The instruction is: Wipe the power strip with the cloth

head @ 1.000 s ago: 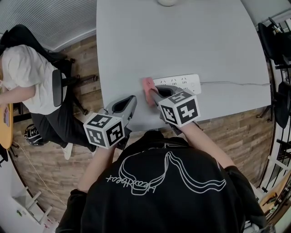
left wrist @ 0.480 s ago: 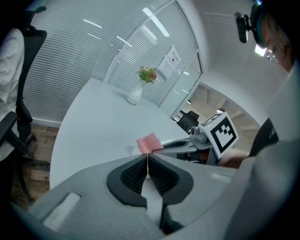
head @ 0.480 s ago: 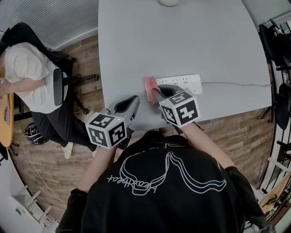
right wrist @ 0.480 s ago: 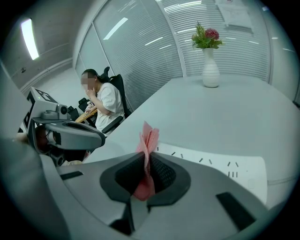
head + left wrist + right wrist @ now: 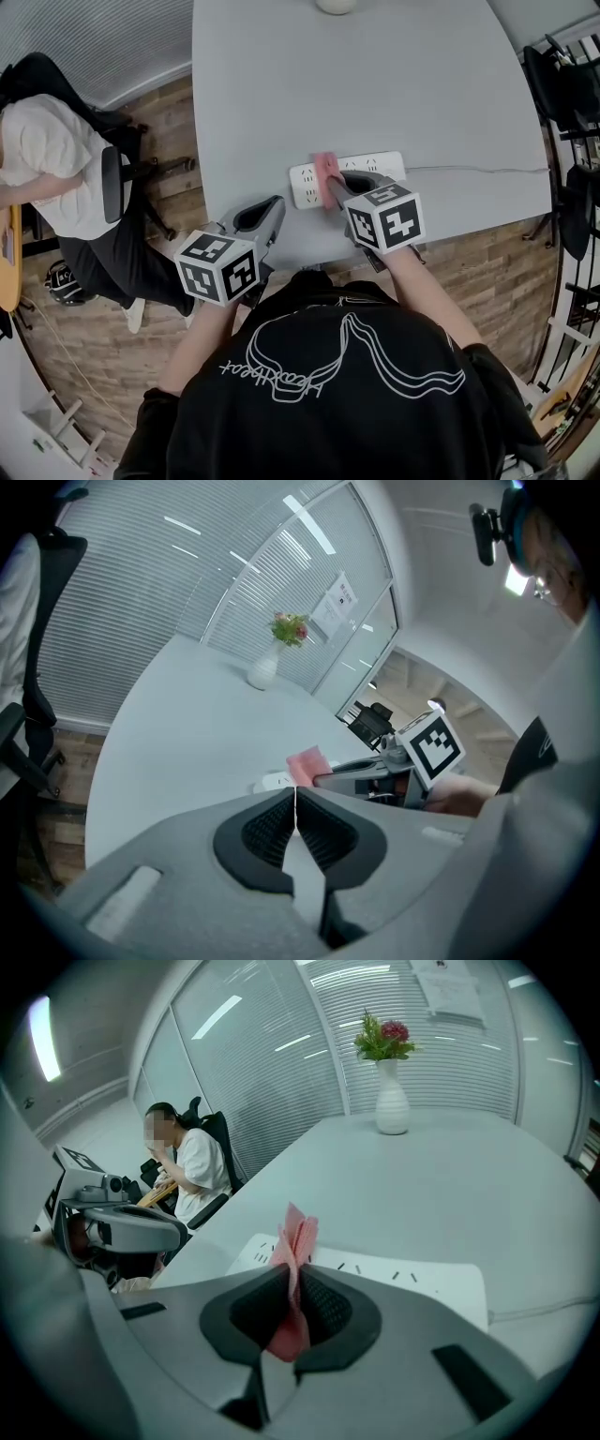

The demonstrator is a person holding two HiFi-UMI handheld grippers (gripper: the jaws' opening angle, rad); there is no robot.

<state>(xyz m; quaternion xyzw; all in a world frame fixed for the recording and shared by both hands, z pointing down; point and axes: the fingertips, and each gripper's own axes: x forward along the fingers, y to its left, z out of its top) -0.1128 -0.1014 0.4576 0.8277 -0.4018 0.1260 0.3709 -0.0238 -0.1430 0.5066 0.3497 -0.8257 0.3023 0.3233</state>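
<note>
A white power strip (image 5: pixel 305 186) lies near the grey table's front edge; it also shows in the right gripper view (image 5: pixel 412 1279). My right gripper (image 5: pixel 331 184) is shut on a folded pink cloth (image 5: pixel 327 167), whose tip rests on the strip left of its middle. Up close, the pink cloth (image 5: pixel 296 1237) stands pinched between the jaws of the right gripper (image 5: pixel 292 1283). My left gripper (image 5: pixel 273 203) hovers over the table edge left of the strip, shut and empty. In its own view the left gripper (image 5: pixel 295 797) points toward the pink cloth (image 5: pixel 307 763).
The strip's cable (image 5: pixel 478 170) runs right across the table (image 5: pixel 375 84). A white vase (image 5: pixel 391 1101) with flowers stands at the far edge. A seated person (image 5: pixel 52 159) and an office chair (image 5: pixel 117 183) are on the left, over wooden floor.
My right gripper has slid the pink cloth to the right along the power strip, baring the strip's left end. The left gripper has stayed put.
</note>
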